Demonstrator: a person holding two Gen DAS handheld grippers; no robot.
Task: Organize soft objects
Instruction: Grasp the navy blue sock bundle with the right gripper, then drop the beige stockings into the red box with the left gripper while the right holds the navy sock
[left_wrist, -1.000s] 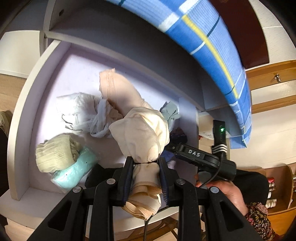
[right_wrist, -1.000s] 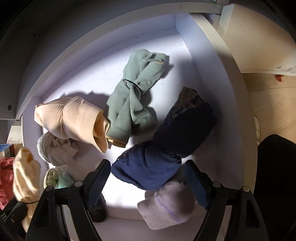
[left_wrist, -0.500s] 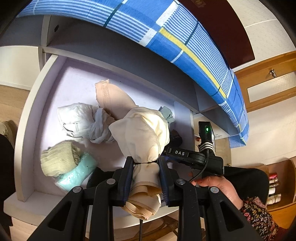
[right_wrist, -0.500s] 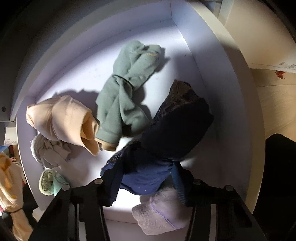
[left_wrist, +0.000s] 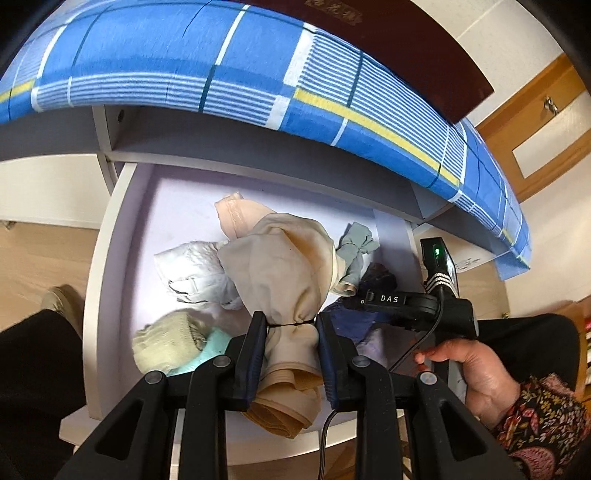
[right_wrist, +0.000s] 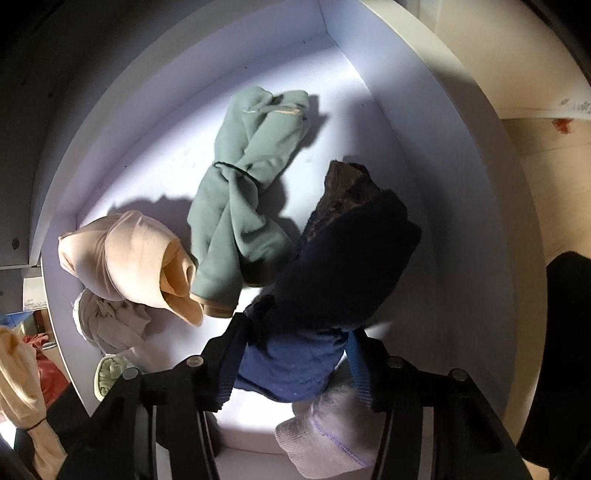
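Observation:
My left gripper is shut on a beige cloth bundle at its black tie band and holds it above the open white drawer. The same bundle hangs at the left edge of the right wrist view. My right gripper points down into the drawer's right end. Its pads press both sides of a dark blue bundle, and its jaws are opening slightly. A sage green bundle and a peach bundle lie beyond it.
A pale grey bundle, a cream and mint pair and a lilac knit piece also lie in the drawer. A blue checked bedspread overhangs it. A hand holds the right tool; dark trouser legs stand at both sides.
My left gripper has risen with the beige bundle, so more of the bedspread shows. My right gripper went from wide open to closed around the dark blue bundle and sank a little.

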